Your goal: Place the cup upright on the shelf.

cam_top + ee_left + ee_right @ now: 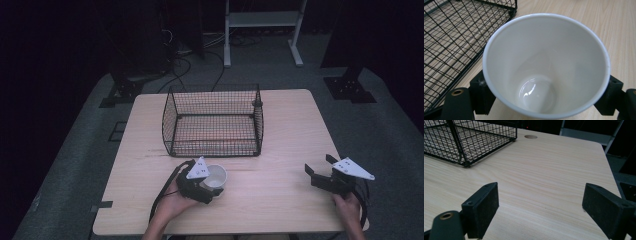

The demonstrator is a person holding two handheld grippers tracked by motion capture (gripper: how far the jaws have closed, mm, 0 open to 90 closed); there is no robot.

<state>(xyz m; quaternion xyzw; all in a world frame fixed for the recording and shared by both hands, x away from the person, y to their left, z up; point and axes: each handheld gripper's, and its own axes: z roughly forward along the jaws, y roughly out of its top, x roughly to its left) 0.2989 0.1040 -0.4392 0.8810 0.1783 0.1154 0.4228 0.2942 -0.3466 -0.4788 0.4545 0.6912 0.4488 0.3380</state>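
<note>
A white cup [216, 176] stands upright on the wooden table [280, 145], just in front of the black wire basket [212, 148]. My left gripper [212, 184] is shut on the cup, one pad on each side of its wall. The left gripper view looks down into the empty cup [546, 62], with my left gripper [546, 96] clamped around it and the basket [454, 37] to the upper left. My right gripper [320, 165] rests open near the table's right front corner. Nothing lies between the jaws of my right gripper [541, 202].
The basket [474, 137] holds nothing and sits at the table's middle back. A round hole [530, 136] marks the tabletop beyond it. Dark floor, cables and a white stand frame [262, 20] lie behind the table.
</note>
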